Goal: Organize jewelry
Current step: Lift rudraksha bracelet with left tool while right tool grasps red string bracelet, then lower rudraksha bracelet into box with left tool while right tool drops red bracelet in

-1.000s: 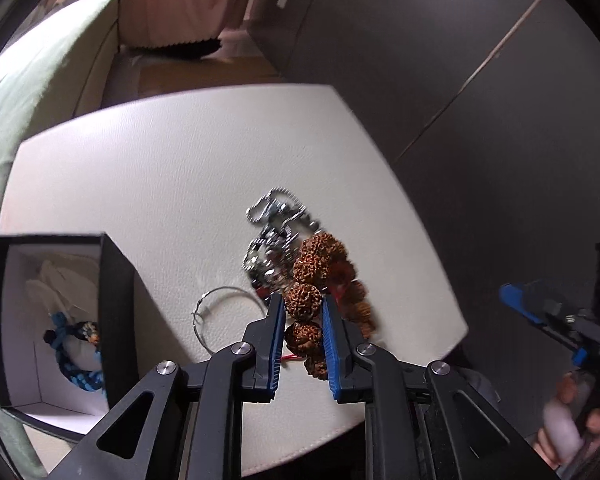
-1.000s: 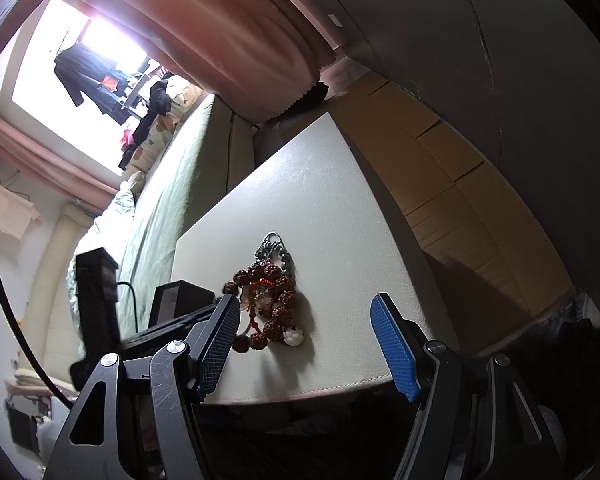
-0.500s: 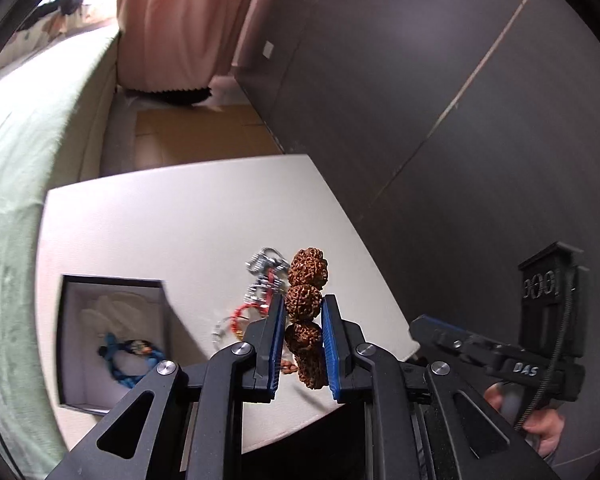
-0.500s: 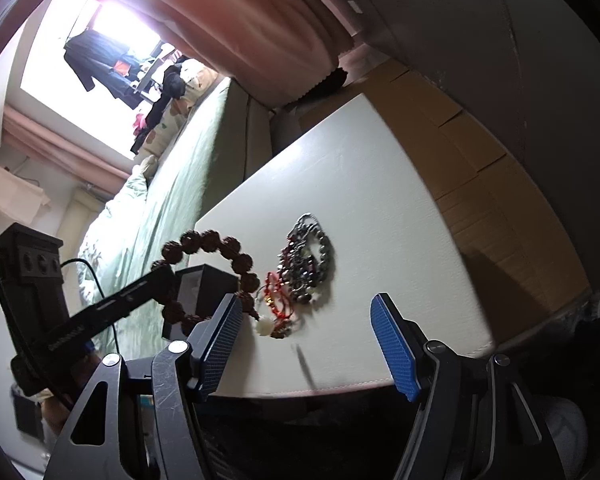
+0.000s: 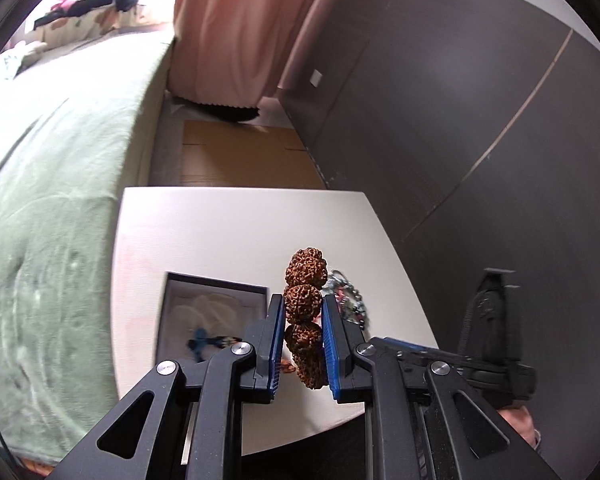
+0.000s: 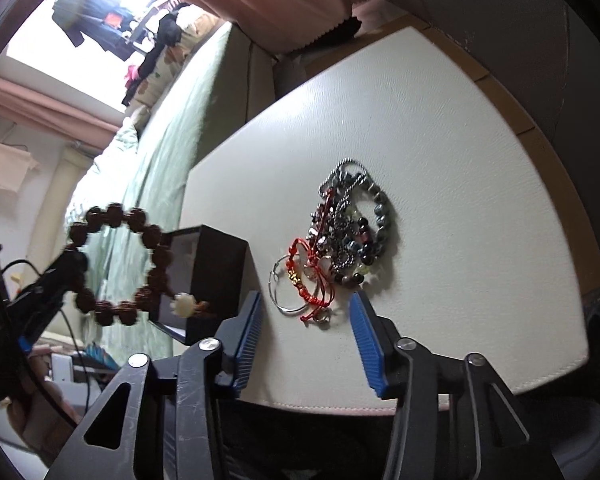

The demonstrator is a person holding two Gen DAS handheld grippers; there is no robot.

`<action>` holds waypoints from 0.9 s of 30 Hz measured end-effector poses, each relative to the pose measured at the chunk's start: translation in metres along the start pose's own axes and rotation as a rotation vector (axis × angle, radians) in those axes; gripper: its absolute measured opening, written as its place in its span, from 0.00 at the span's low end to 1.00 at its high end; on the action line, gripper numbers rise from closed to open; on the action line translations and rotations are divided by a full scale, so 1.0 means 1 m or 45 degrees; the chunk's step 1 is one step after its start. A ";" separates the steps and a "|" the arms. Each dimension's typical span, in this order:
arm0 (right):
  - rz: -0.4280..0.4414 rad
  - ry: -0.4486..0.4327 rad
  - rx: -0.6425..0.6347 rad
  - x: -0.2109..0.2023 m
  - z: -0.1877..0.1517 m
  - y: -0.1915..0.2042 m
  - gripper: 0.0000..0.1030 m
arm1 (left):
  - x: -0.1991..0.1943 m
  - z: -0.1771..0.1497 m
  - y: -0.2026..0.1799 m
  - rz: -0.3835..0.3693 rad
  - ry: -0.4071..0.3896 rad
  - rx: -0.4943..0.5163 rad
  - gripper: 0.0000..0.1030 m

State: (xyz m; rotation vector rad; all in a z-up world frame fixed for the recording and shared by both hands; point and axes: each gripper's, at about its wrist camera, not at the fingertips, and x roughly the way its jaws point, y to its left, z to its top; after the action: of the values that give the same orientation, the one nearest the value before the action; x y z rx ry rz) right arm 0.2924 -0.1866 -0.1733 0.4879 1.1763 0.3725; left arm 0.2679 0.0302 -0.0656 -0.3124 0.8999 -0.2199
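My left gripper (image 5: 302, 320) is shut on a brown seed-bead bracelet (image 5: 305, 274) and holds it in the air above the white table (image 5: 228, 232). In the right wrist view the bracelet (image 6: 153, 235) hangs as a ring beside the black box (image 6: 216, 256). The box (image 5: 216, 283) is white-lined and holds a blue bracelet (image 5: 204, 344). My right gripper (image 6: 306, 300) hovers low over the jewelry pile (image 6: 348, 232) with its jaws closing. A red cord bracelet (image 6: 300, 276) and a thin silver hoop (image 6: 276, 292) lie between its tips, untouched by the pads.
A green bed (image 5: 40, 200) runs along the table's left side. A dark panelled wall (image 5: 460, 120) stands on the right. Flat cardboard (image 5: 240, 156) lies on the floor behind the table, below a pink curtain (image 5: 228, 32).
My left gripper has lifted the seed-bead bracelet off the pile and carried it up beside the box. My right gripper has come in over the pile and its jaws have narrowed.
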 end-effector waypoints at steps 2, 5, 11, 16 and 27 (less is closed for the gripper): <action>-0.030 0.030 -0.004 0.011 0.001 0.003 0.41 | -0.008 0.001 0.009 0.006 -0.016 -0.017 0.18; -0.092 0.046 -0.012 0.022 0.002 0.009 0.40 | -0.017 0.001 0.018 0.015 -0.035 -0.033 0.18; -0.202 0.094 0.000 0.046 0.005 0.011 0.21 | -0.030 0.003 0.037 0.023 -0.062 -0.059 0.18; -0.228 0.102 0.039 0.048 0.003 0.008 0.04 | -0.030 0.002 0.048 0.011 -0.065 -0.079 0.18; -0.156 -0.051 -0.019 -0.022 0.006 0.031 0.04 | 0.005 0.001 0.052 -0.099 -0.019 -0.125 0.18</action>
State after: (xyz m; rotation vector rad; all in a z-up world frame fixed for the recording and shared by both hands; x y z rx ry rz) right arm 0.2900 -0.1729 -0.1368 0.4069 1.1579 0.2648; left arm 0.2746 0.0775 -0.0871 -0.4402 0.8863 -0.2456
